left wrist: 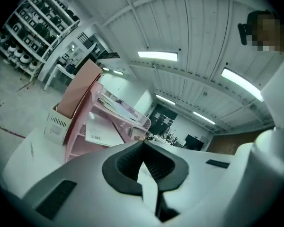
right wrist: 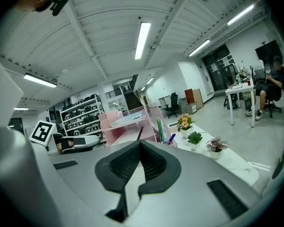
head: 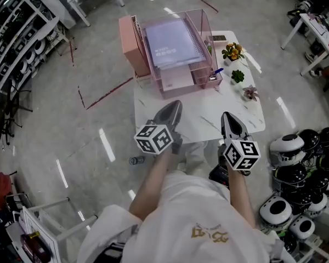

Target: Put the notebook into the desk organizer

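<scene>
A lavender spiral notebook (head: 172, 43) lies flat on the top tray of the pink desk organizer (head: 132, 44) at the far side of the white table (head: 208, 119). In the left gripper view the organizer (left wrist: 80, 112) stands ahead to the left, papers on its trays. My left gripper (head: 174, 104) hovers over the table's near edge, jaws shut with nothing between them (left wrist: 143, 143). To its right, my right gripper (head: 228, 115) is also shut and empty (right wrist: 140, 142), pointing toward the organizer (right wrist: 128, 122).
Three small potted plants (head: 232, 51) (head: 238, 75) (head: 250, 93) line the table's right side, and a blue pen (head: 217, 70) stands in the organizer's side cup. Black-and-white helmets (head: 296, 147) crowd the floor at right. Shelving (head: 16, 43) fills the left. A person sits at a distant desk (right wrist: 270, 86).
</scene>
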The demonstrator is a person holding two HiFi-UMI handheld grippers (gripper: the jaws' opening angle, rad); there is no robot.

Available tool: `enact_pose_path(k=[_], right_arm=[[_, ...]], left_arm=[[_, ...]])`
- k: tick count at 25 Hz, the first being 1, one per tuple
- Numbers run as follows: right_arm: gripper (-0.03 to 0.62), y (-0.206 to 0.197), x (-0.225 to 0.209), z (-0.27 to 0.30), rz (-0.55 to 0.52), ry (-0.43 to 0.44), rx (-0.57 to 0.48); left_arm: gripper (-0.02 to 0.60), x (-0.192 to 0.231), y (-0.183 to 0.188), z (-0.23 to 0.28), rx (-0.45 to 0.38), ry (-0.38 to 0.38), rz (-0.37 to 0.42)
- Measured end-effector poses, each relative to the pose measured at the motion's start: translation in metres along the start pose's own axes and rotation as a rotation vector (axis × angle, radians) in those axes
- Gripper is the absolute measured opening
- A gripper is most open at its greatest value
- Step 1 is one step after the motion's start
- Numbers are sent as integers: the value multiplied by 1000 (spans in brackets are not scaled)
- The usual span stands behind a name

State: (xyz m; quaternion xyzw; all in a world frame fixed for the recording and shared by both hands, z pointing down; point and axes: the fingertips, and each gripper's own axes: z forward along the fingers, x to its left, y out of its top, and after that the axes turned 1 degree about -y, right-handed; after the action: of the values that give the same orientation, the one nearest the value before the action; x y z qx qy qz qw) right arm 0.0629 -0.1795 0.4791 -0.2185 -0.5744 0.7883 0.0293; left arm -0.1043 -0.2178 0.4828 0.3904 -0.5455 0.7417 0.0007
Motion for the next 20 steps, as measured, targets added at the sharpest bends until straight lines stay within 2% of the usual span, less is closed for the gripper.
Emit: enact_pose_path(k=[4,20], right_arm=[[12,2,3,-9,-2,-1,-13],[11,0,13,-19,-29,12,-14]], left_arm=[[18,-6,0,-7,5,1,20],[18,-10,-1,-20,-5,-3,4]])
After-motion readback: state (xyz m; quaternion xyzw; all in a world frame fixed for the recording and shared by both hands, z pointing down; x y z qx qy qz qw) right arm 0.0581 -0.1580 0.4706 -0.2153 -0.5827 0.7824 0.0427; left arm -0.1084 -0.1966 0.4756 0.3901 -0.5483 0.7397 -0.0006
